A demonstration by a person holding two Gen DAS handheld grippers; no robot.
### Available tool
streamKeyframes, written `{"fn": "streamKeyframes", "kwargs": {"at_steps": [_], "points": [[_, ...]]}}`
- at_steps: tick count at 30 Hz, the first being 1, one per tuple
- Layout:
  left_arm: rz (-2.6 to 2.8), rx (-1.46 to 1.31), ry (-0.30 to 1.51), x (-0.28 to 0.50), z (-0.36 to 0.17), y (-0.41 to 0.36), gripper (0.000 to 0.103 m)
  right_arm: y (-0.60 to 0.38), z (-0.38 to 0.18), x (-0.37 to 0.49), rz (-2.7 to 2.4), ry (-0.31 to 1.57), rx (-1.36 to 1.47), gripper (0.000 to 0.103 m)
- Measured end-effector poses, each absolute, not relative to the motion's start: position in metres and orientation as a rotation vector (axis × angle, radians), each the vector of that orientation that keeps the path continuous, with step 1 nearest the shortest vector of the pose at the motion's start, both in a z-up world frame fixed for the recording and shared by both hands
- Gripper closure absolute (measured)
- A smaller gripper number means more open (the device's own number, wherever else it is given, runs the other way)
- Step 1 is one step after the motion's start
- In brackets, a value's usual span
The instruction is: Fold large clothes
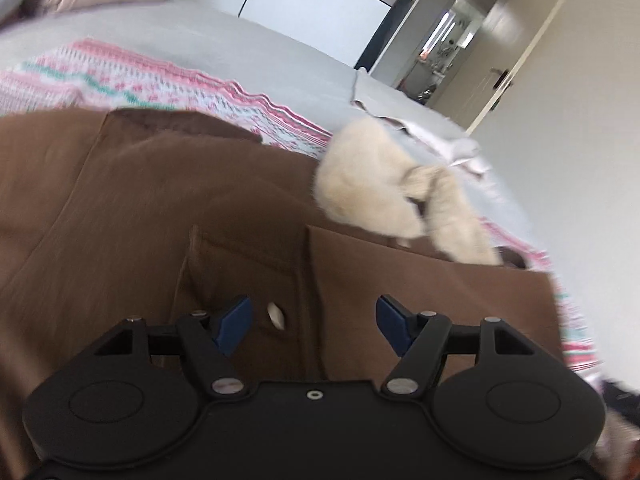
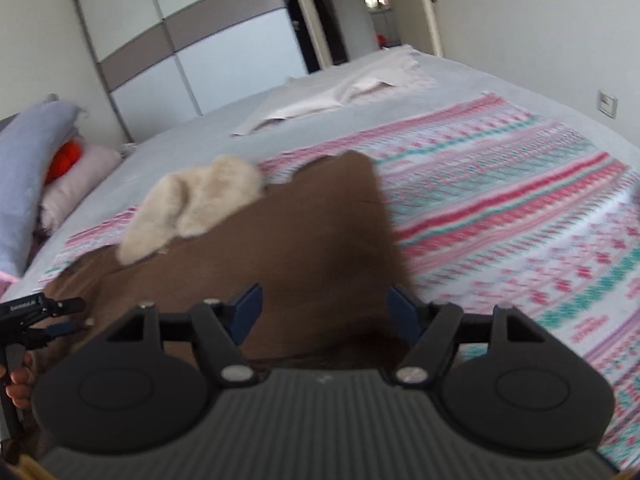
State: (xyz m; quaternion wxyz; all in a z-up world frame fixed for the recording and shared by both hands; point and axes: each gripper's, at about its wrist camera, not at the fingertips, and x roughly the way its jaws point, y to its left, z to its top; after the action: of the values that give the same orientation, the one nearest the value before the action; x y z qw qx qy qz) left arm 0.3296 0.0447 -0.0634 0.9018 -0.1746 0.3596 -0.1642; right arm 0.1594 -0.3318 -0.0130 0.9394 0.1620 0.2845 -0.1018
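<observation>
Fold looks partway at most: the brown coat lies spread on the striped blanket on the bed, w/ its cream fur trim bunched at the far side and no tidy stack yet, so most folding is prob. left. Left gripper hangs over the coat's buttoned front, jaws apart, nothing pinched (cloth below, not between). Right gripper sits over a coat edge, jaws also parted; contact w/ fabric unclear due to blur.

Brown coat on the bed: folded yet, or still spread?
Partly folded: the brown coat lies across the striped blanket, one flap turned over its front.
</observation>
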Motion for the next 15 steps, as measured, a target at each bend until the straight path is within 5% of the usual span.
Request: {"fn": "streamKeyframes", "kwargs": {"at_steps": [4, 6, 8, 15], "points": [[-0.363, -0.319, 0.694, 0.349, -0.072, 0.033, 0.037, -0.368, -0.021, 0.153, -0.197, 0.526, 0.445, 0.034], [-0.386, -0.266, 0.687, 0.356, -0.071, 0.022, 0.077, -0.373, -0.027, 0.157, -0.194, 0.526, 0.456, 0.034], [-0.368, -0.169, 0.66, 0.355, -0.067, 0.008, 0.092, -0.369, -0.034, 0.162, -0.2, 0.538, 0.438, 0.035], [-0.186, 0.209, 0.524, 0.342, -0.072, -0.036, 0.086, -0.351, -0.034, 0.174, -0.201, 0.51, 0.368, 0.035]]}}
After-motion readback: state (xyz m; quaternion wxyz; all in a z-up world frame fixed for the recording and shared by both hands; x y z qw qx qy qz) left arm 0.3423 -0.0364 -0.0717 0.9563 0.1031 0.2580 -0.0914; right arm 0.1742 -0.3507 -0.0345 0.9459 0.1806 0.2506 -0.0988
